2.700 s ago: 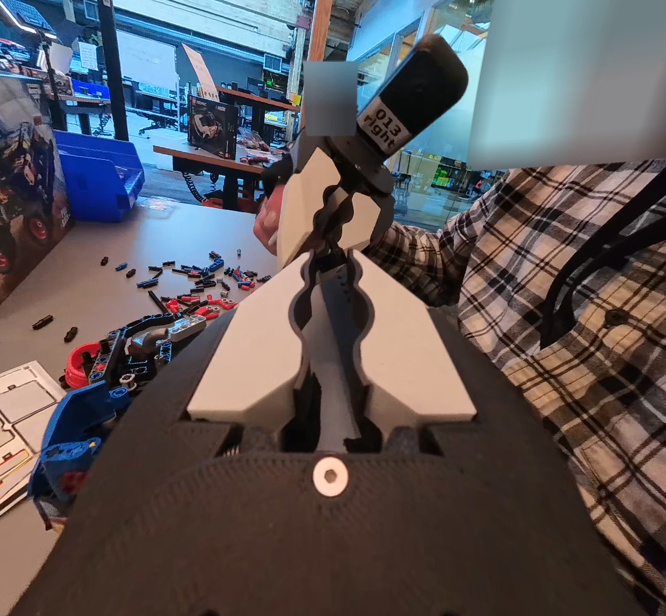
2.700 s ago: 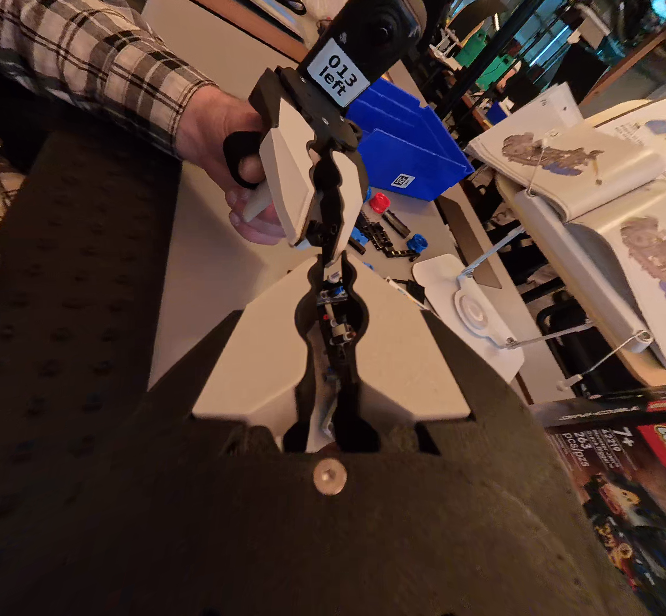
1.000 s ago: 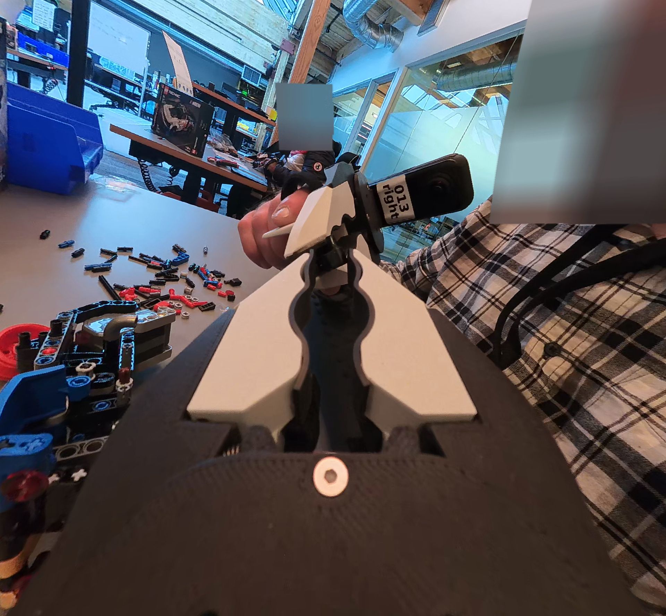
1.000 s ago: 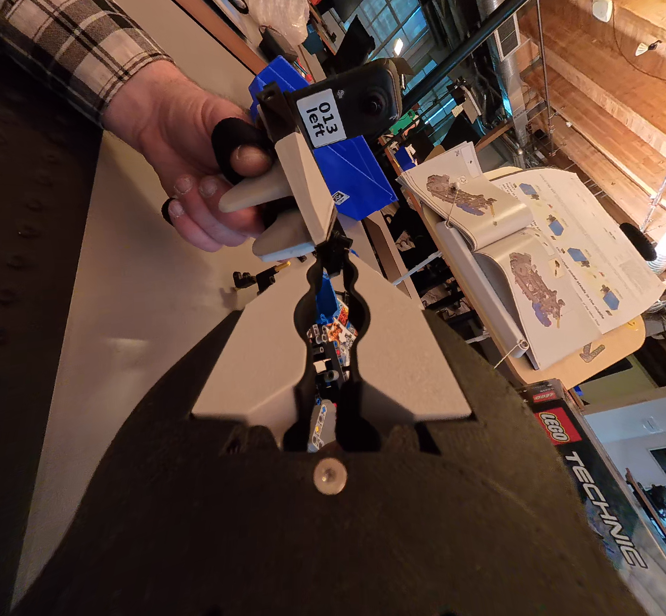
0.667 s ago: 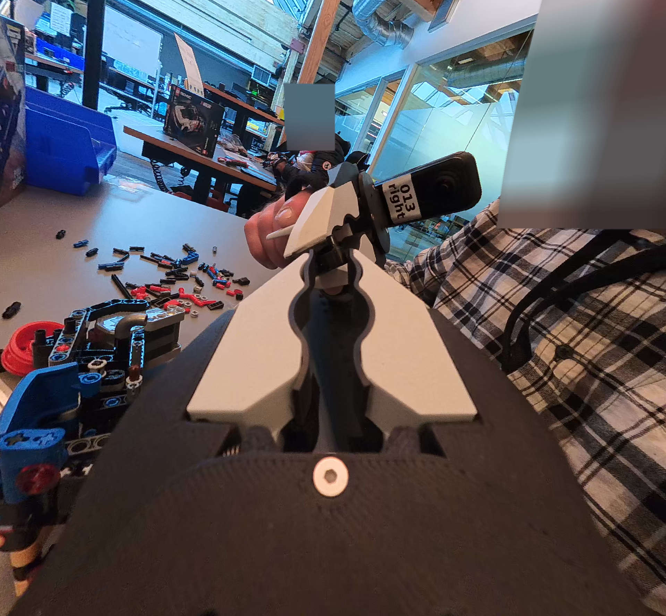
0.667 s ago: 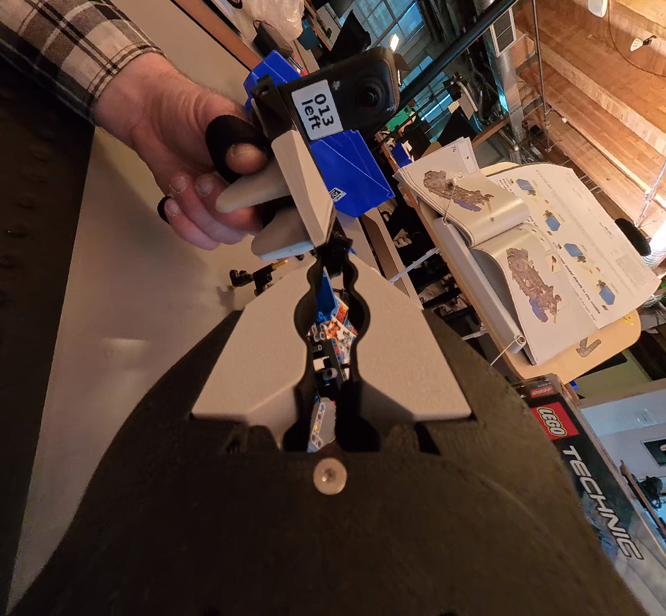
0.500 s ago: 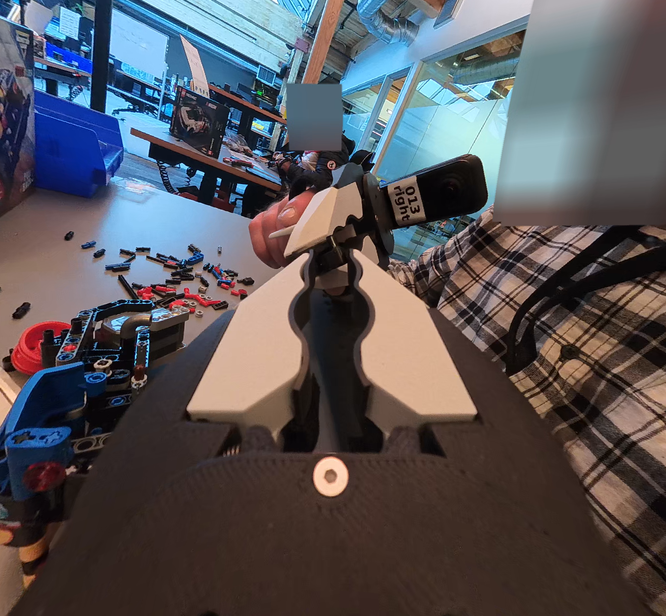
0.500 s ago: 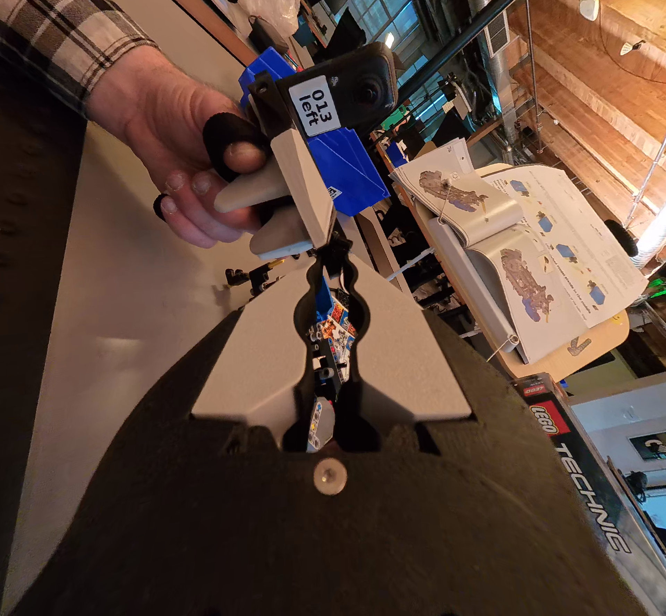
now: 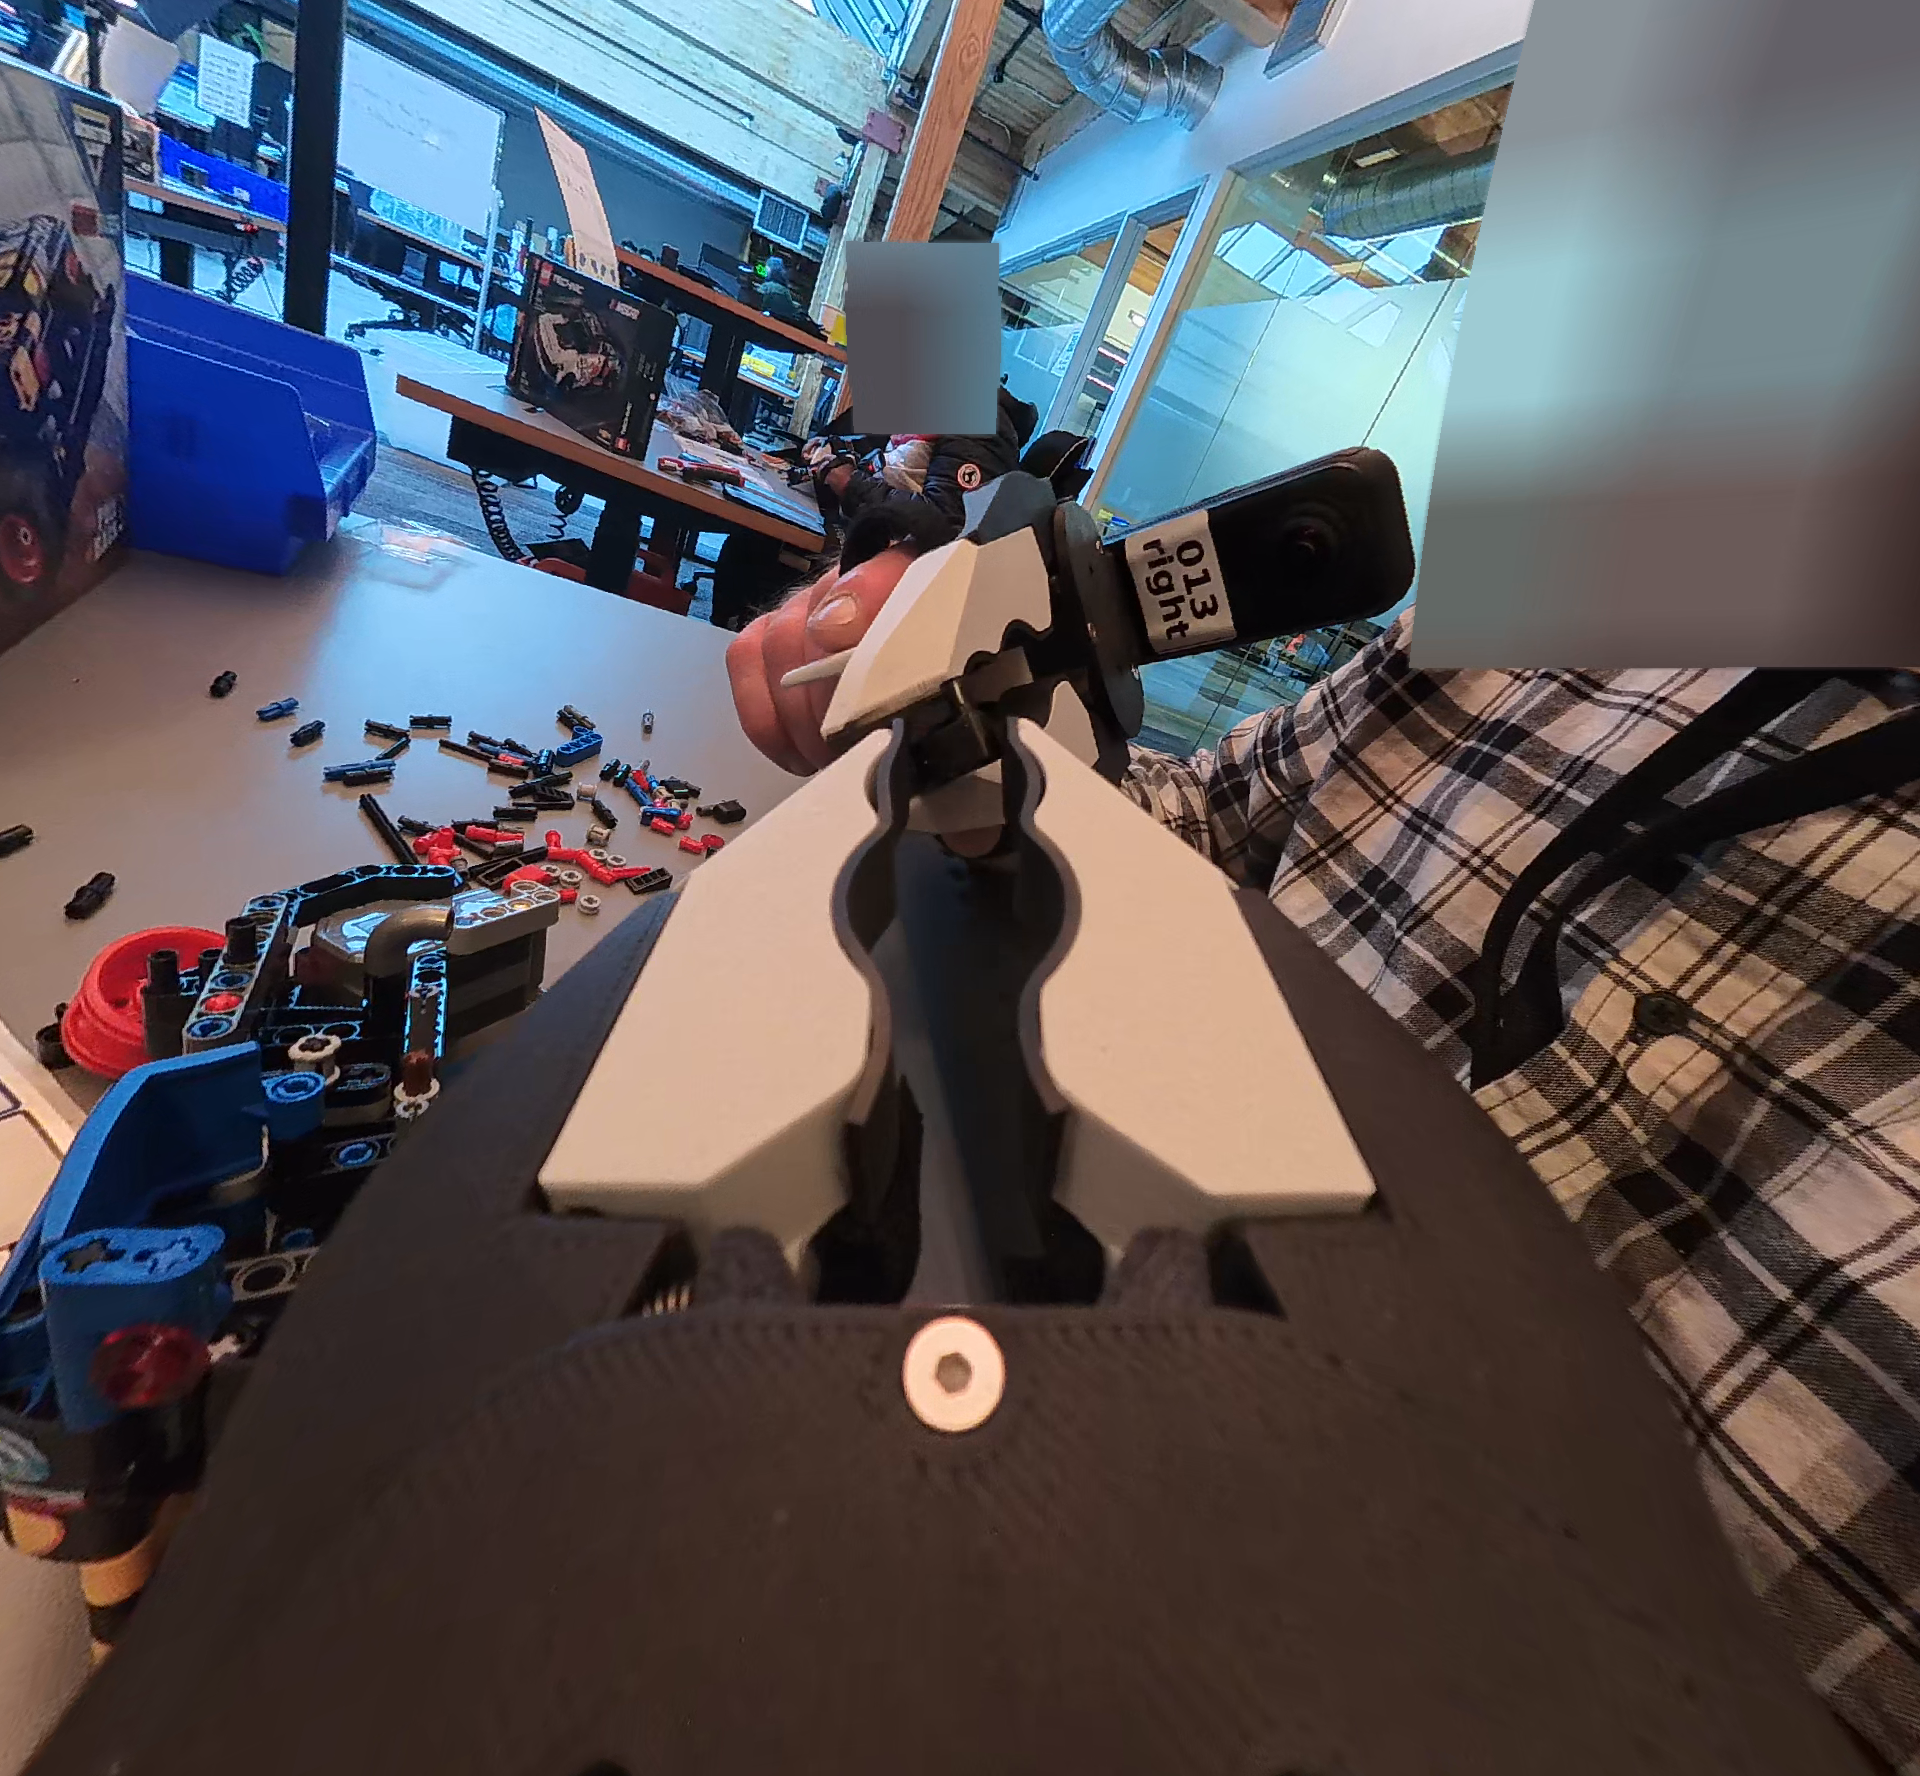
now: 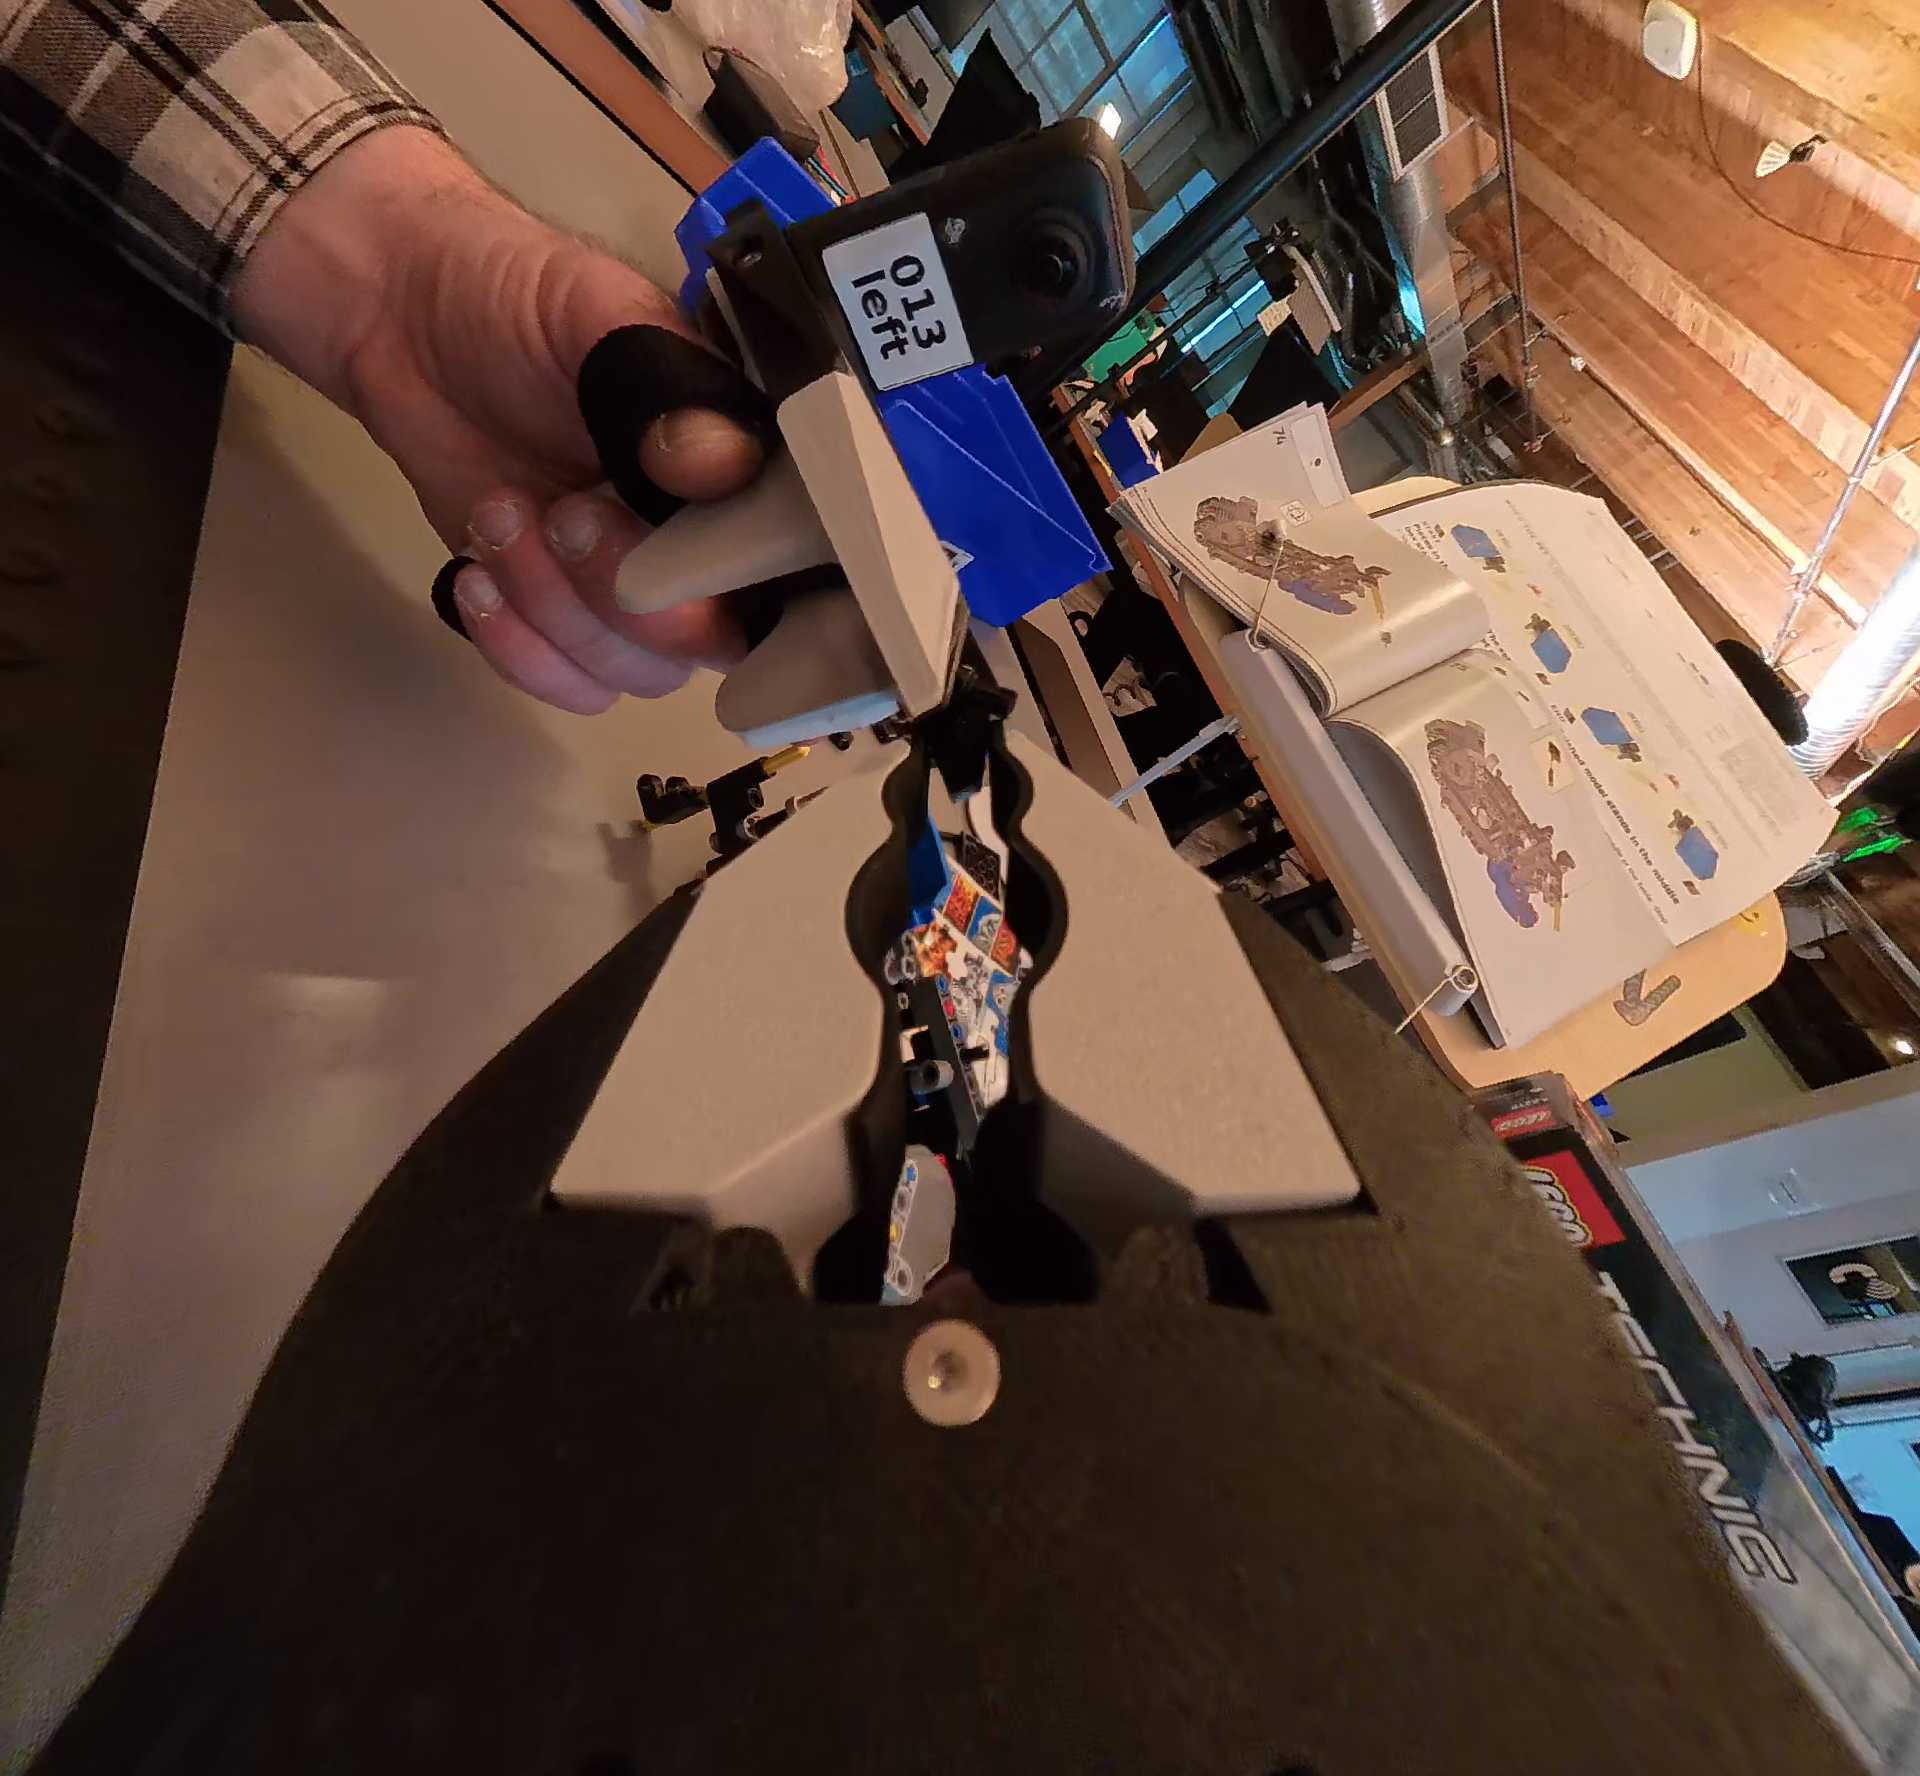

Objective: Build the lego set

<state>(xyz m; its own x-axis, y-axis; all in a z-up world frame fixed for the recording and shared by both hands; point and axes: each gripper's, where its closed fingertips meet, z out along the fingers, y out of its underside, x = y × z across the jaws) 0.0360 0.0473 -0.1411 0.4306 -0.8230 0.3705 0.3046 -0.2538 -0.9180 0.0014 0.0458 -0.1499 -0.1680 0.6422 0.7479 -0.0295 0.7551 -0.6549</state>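
Note:
My left gripper [image 9: 954, 752] and right gripper [image 10: 957, 770] meet tip to tip in the air above the table. Both are shut on one small black lego piece [image 10: 961, 737], which also shows in the left wrist view [image 9: 951, 739]; its shape is hard to make out. The right gripper [image 9: 935, 698] faces me in the left wrist view, and the left gripper [image 10: 914, 687] faces me in the right wrist view. The partly built blue and black model [image 9: 312, 999] lies on the table below left, and also shows between the right fingers [image 10: 956, 937].
Loose small pieces [image 9: 540, 791] are scattered on the grey table [image 9: 468, 646]. A red wheel [image 9: 109, 988] lies by the model. A blue bin [image 9: 239, 448] and a set box [image 9: 52, 376] stand at the back. An open instruction book [image 10: 1507, 739] sits on a stand. A person in a plaid shirt [image 9: 1558, 947] is close. Less than 4 cm separates the two grippers' tips. From either gripper's tips it is about 20 cm to the red wheel [image 9: 109, 988].
Both grippers stay tip to tip on the black piece but have turned together: the right gripper's body has swung from upright to lying toward the right, and the pair has risen slightly.

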